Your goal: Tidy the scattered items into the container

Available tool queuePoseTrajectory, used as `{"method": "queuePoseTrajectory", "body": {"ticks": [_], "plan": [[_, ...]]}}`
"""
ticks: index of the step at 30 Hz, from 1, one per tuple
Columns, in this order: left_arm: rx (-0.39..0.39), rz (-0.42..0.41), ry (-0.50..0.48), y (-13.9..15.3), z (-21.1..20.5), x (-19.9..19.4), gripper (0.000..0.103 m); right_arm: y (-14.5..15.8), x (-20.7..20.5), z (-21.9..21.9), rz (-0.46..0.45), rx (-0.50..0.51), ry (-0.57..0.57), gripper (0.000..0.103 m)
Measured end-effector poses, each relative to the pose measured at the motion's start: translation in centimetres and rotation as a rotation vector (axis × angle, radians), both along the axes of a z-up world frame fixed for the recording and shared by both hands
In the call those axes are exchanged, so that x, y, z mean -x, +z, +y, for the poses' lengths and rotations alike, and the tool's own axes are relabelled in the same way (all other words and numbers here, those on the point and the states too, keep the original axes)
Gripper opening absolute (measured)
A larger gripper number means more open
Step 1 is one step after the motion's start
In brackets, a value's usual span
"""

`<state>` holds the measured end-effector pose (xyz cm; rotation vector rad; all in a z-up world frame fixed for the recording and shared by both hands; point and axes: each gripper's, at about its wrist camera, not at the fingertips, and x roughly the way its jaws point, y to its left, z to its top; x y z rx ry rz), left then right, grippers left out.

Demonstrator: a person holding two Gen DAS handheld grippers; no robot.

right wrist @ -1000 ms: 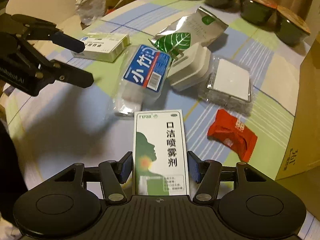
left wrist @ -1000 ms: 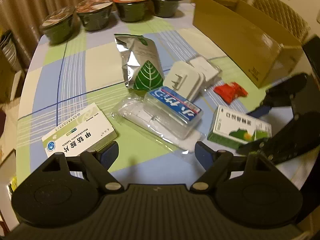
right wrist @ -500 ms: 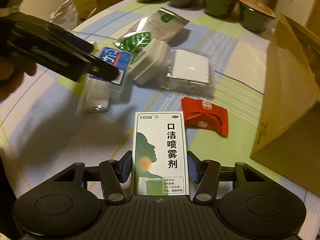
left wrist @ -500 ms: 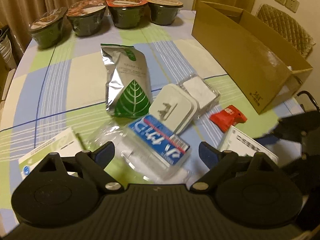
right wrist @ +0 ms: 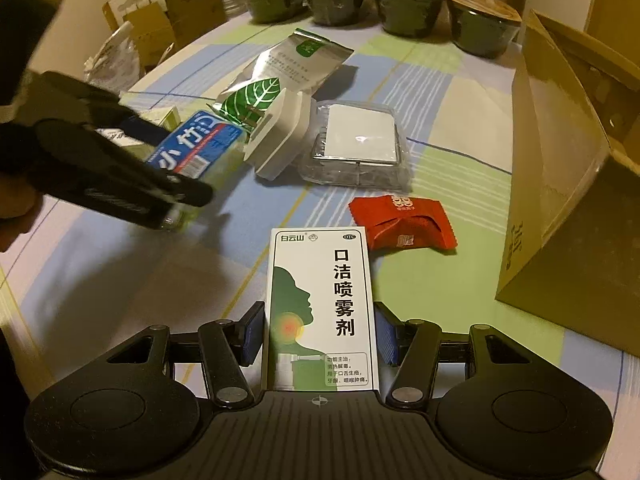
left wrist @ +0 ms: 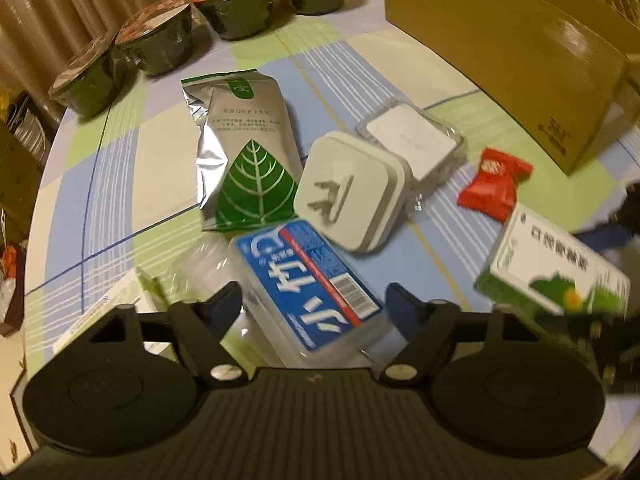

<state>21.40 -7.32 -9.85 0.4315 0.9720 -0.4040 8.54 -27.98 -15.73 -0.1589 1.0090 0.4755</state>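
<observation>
My right gripper (right wrist: pixel 320 334) is shut on a white and green spray box (right wrist: pixel 320 308) and holds it above the table; the box also shows in the left wrist view (left wrist: pixel 552 268). My left gripper (left wrist: pixel 316 304) is open, with the blue-labelled clear pack (left wrist: pixel 308 280) lying between its fingers; the same pack shows in the right wrist view (right wrist: pixel 196 148). The open cardboard box (right wrist: pixel 568 184) stands at the right. A red candy wrapper (right wrist: pixel 404 220), a white plug adapter (left wrist: pixel 352 192), a clear case with a white pad (right wrist: pixel 360 140) and a silver leaf pouch (left wrist: pixel 244 148) lie on the cloth.
Several dark instant-noodle bowls (left wrist: pixel 236 4) line the far edge of the table. A white and green tablet box (left wrist: pixel 108 308) lies at the near left under my left gripper. Cartons and a plastic bag (right wrist: pixel 116 60) sit beyond the table's left edge.
My left gripper has moved forward and down, bringing the blue-labelled pack between its open fingers. My right gripper has lifted the spray box and moved toward the cardboard box.
</observation>
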Motion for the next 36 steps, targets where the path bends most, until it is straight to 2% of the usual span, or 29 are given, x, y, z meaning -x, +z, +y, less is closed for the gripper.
{"method": "queuePoseTrajectory", "body": {"ticks": [2, 9, 15, 17, 20, 23, 25, 28, 30, 36], "plan": [[0.010, 0.008, -0.010, 0.4, 0.7, 0.4, 0.065, 0.1, 0.1, 0.0, -0.002, -0.005, -0.009, 0.058], [-0.017, -0.004, -0.010, 0.5, 0.8, 0.7, 0.065, 0.1, 0.2, -0.1, -0.002, -0.014, -0.030, 0.058], [-0.005, 0.003, -0.014, 0.4, 0.2, 0.5, 0.062, 0.2, 0.7, -0.2, 0.002, -0.014, -0.037, 0.058], [0.009, 0.006, -0.031, 1.0, 0.5, 0.9, 0.057, 0.2, 0.9, -0.3, 0.004, -0.016, -0.038, 0.058], [0.049, 0.031, -0.055, 2.1, 1.3, 1.9, 0.056, 0.2, 1.4, -0.2, 0.007, -0.021, -0.043, 0.058], [0.115, 0.067, -0.123, 3.1, 2.3, 3.4, 0.056, 0.3, 1.8, 0.0, 0.003, -0.020, -0.043, 0.058], [0.126, 0.094, -0.164, 3.1, 2.5, 4.2, 0.056, 0.3, 1.8, 0.0, 0.002, -0.018, -0.045, 0.058], [0.077, 0.101, -0.189, 2.4, 2.1, 5.1, 0.057, 0.2, 1.8, 0.0, 0.004, -0.020, -0.053, 0.058], [0.043, 0.098, -0.193, 1.7, 1.7, 5.3, 0.063, 0.2, 1.8, -0.1, 0.004, -0.020, -0.057, 0.058], [-0.050, 0.089, -0.198, 0.4, 0.2, 5.4, 0.062, 0.2, 1.8, 0.1, -0.007, -0.007, -0.056, 0.058]]}}
